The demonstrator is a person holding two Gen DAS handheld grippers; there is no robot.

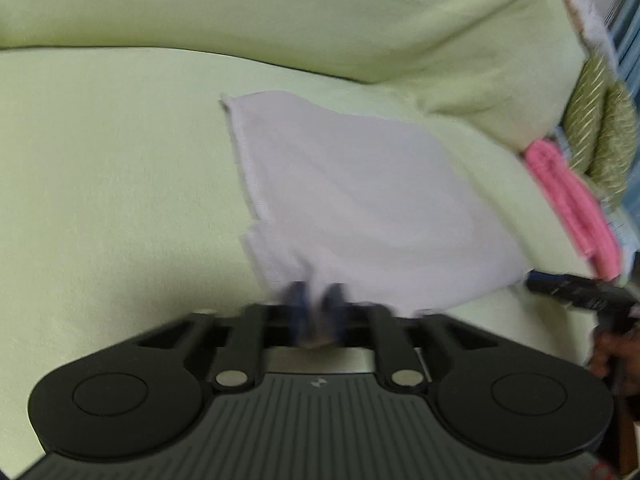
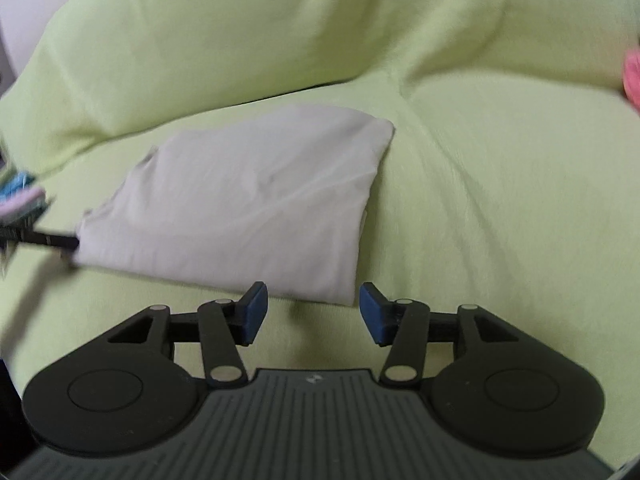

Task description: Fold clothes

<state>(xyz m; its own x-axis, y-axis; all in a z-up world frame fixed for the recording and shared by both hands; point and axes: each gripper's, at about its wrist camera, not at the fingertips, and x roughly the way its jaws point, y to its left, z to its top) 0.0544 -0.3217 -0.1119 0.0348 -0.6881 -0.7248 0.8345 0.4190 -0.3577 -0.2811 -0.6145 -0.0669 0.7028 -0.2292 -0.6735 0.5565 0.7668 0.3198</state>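
A folded white garment (image 1: 352,200) lies on a light green sofa seat (image 1: 120,184). My left gripper (image 1: 316,300) is shut on the garment's near edge, with cloth pinched between its blue pads. In the right wrist view the same garment (image 2: 248,200) lies flat, and the left gripper's fingers (image 2: 56,240) touch its left corner. My right gripper (image 2: 312,308) is open and empty, its blue pads just short of the garment's near right corner. The right gripper also shows in the left wrist view (image 1: 576,288), beside the garment's right corner.
Green sofa back cushions (image 2: 280,32) rise behind the seat. A folded pink cloth (image 1: 572,208) lies at the seat's right end by green striped cushions (image 1: 600,136). Its pink edge shows in the right wrist view (image 2: 632,76). Folded coloured cloths (image 2: 20,196) sit at the left.
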